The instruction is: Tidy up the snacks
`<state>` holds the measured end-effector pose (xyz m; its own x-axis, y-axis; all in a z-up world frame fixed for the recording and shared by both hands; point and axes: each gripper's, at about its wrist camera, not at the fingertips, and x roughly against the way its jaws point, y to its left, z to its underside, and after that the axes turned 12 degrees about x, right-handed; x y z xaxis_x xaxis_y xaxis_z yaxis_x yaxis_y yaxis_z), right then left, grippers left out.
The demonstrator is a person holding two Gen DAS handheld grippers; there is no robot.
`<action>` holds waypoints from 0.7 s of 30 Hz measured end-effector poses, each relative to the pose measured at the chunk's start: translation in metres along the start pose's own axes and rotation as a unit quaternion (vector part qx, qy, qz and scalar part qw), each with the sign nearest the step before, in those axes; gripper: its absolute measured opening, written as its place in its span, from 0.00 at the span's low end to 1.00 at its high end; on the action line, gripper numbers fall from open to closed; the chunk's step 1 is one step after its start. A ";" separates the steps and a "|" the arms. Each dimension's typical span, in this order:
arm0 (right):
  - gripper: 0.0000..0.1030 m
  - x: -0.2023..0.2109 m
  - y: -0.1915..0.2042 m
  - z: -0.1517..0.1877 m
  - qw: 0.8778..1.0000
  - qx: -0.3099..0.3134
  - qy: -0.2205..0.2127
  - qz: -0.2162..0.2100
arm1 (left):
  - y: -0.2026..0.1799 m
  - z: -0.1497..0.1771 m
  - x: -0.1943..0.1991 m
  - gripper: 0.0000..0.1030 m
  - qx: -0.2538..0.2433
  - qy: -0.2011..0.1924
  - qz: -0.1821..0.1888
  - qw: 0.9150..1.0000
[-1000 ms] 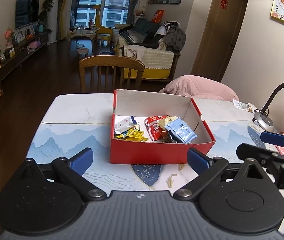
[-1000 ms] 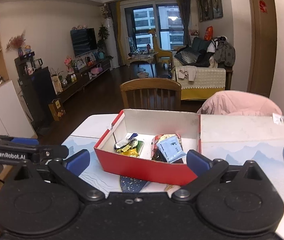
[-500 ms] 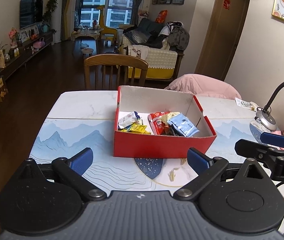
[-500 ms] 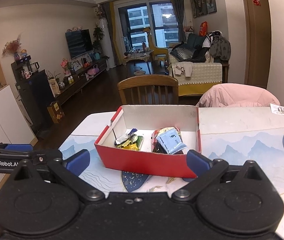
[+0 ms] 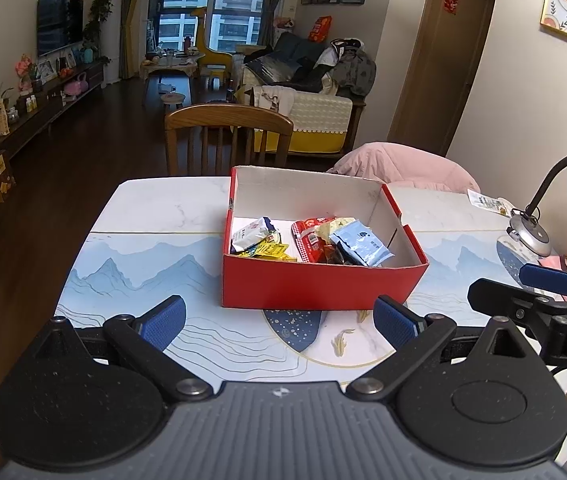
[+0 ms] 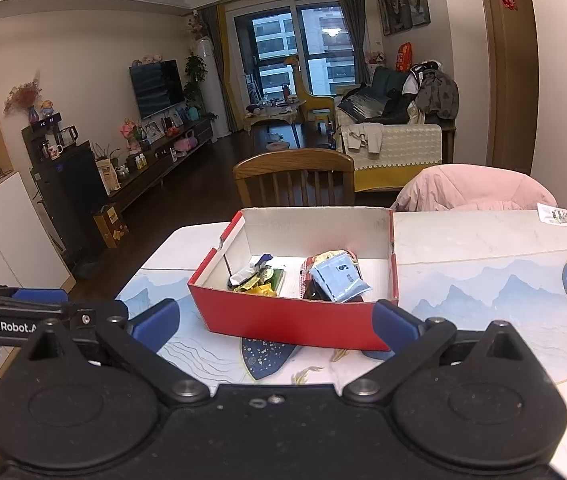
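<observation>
A red cardboard box (image 5: 315,288) with a white inside stands on the table; it also shows in the right wrist view (image 6: 283,316). It holds several snack packets: a light blue one (image 5: 361,245), a red one (image 5: 309,236), a white one (image 5: 249,234) and yellow ones (image 5: 269,250). My left gripper (image 5: 279,322) is open and empty, back from the box's near wall. My right gripper (image 6: 277,326) is open and empty, also on the near side of the box. The right gripper shows at the right edge of the left wrist view (image 5: 543,292).
The table (image 5: 155,256) has a blue mountain print. A desk lamp (image 5: 531,232) and a small packet (image 5: 489,204) sit at the far right. A wooden chair (image 5: 227,140) and a chair with a pink jacket (image 5: 403,164) stand behind the table.
Both grippers have drawn back and risen a little from the box, so it looks smaller and farther. Both stay open and empty. The box and snacks have not moved.
</observation>
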<state>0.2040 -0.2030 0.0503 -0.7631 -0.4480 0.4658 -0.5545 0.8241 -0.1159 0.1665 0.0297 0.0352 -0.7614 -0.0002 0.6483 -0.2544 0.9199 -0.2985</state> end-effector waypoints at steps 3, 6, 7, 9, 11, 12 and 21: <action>1.00 0.001 0.000 0.001 1.000 0.000 0.000 0.003 | -0.001 0.000 0.000 0.98 0.001 0.000 0.000 1.000; 1.00 0.002 0.001 0.003 1.000 0.000 0.001 0.005 | 0.000 0.000 0.000 0.98 0.000 0.000 0.001 1.000; 1.00 0.002 0.001 0.003 1.000 -0.001 0.001 0.005 | -0.001 0.000 0.000 0.98 0.000 0.000 0.001 1.000; 1.00 0.002 0.001 0.003 1.000 -0.002 0.001 0.005 | -0.001 0.000 0.000 0.98 -0.001 0.001 0.001 1.000; 1.00 0.003 0.001 0.004 1.000 -0.005 0.000 0.006 | -0.002 0.001 0.000 0.98 -0.002 0.001 0.003 1.000; 1.00 0.003 0.001 0.004 1.000 -0.004 0.000 0.006 | -0.003 0.001 0.000 0.98 -0.003 0.001 0.004 1.000; 1.00 0.004 0.003 0.005 1.000 -0.005 0.000 0.005 | -0.014 0.005 0.005 0.98 -0.018 -0.014 0.006 1.000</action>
<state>0.1974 -0.2039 0.0474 -0.7687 -0.4396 0.4646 -0.5431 0.8323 -0.1111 0.1633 0.0151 0.0396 -0.7805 0.0009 0.6251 -0.2237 0.9333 -0.2808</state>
